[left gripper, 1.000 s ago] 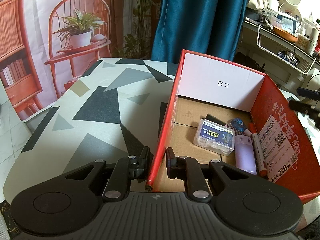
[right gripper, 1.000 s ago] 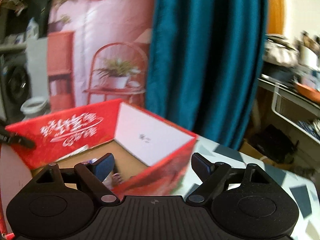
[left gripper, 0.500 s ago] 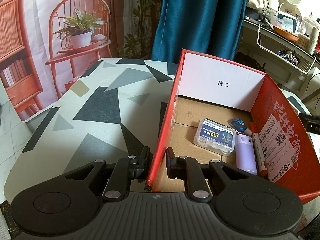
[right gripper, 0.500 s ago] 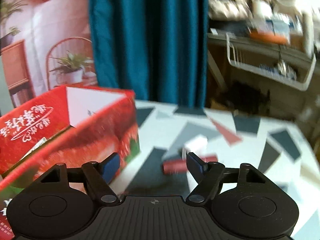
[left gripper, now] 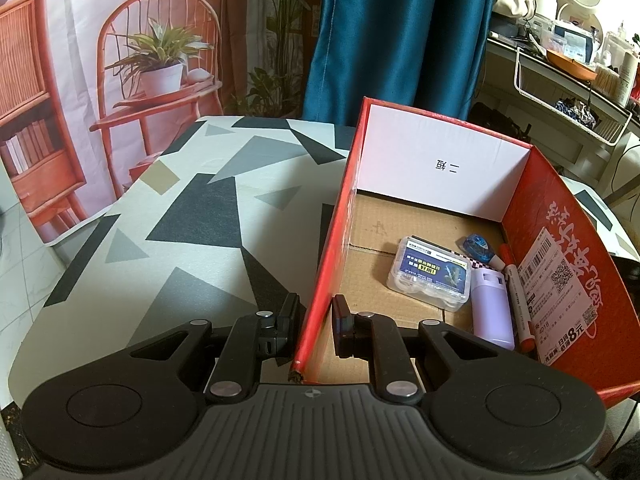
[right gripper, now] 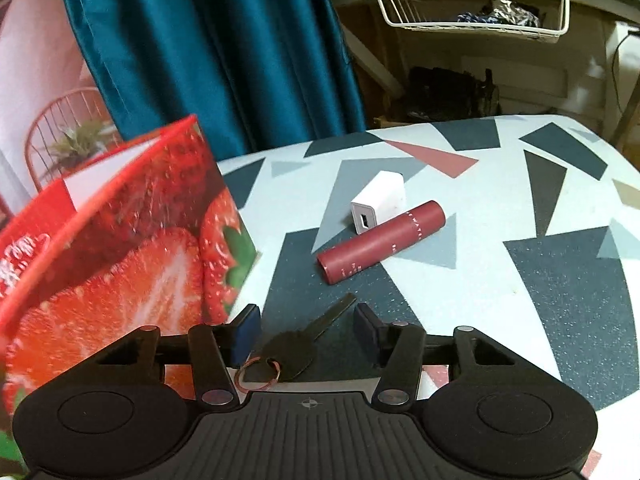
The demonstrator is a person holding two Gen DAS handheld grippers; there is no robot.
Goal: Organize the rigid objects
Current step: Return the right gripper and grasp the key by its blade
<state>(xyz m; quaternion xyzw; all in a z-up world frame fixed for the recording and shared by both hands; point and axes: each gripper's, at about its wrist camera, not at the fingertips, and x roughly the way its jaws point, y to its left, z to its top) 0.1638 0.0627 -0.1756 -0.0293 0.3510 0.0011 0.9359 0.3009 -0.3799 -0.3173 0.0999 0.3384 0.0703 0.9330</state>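
Left hand-held gripper [left gripper: 313,330]: fingers straddle the near-left wall of the red box [left gripper: 568,248], one pad outside, one inside; narrow gaps show on either side of the wall, so whether the pads press it I cannot tell

Box contents, right half of floor: clear plastic case [left gripper: 430,274] with blue label; lilac container [left gripper: 493,303] just beside it; red-capped marker [left gripper: 518,300] along the right wall; small blue tape dispenser [left gripper: 478,248] behind these. Box stands on the table [left gripper: 192,216], patterned cloth

Right hand-held gripper [right gripper: 306,330]: fingers apart, holding nothing, low over the table [right gripper: 560,280]

Between its fingertips: dark key [right gripper: 304,344] lying flat, blade pointing away, on a thin red ring [right gripper: 258,374]

Further out: maroon cylinder [right gripper: 382,242] on its side; white charger block [right gripper: 378,202] just behind, touching or nearly so

Red box [right gripper: 120,248], strawberry print, to the left
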